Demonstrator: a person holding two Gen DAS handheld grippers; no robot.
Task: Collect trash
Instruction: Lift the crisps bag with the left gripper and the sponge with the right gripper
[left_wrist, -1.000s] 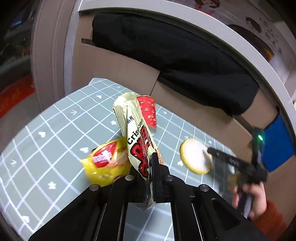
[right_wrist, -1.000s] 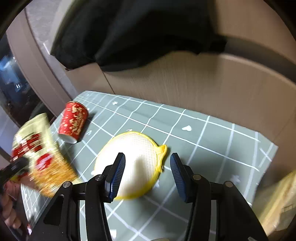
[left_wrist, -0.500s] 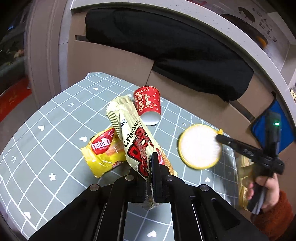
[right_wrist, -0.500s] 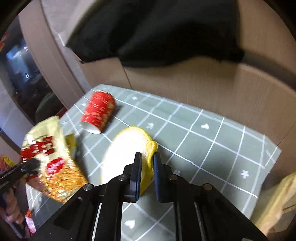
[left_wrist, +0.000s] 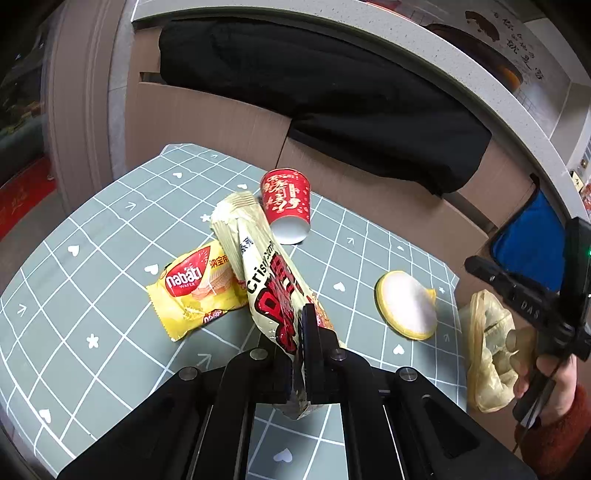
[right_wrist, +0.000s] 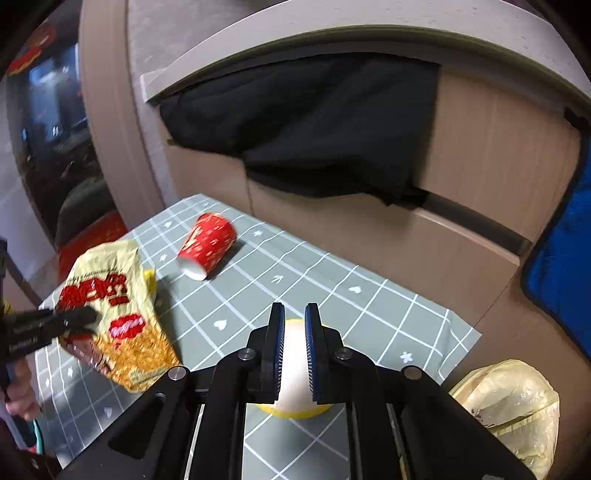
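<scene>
Since the earlier frame, the right claw (right_wrist: 294, 345) is closed on the yellow-rimmed lid (right_wrist: 291, 373) and raised, apparently clear of the table (right_wrist: 332, 295). A light, crinkly snack bag (left_wrist: 273, 291) is held edgewise in the left claw (left_wrist: 308, 347).

On your tabletop (left_wrist: 110, 236), seen from the left wrist, the cup (left_wrist: 287, 205) lies on its side at about 12 o'clock from the centre, mouth toward you. The wafer packet (left_wrist: 192, 291) lies at 9 o'clock, with the long snack bag (left_wrist: 266, 280) rising over its right edge, above the tabletop. The round lid (left_wrist: 406, 304) is at 3 o'clock, near the tabletop's right edge. Off that edge, at 4 o'clock, hangs the plastic bag (left_wrist: 487, 350). Behind the tabletop stands a cardboard box (left_wrist: 207, 118) with dark cloth (left_wrist: 332, 96) draped over its top
</scene>
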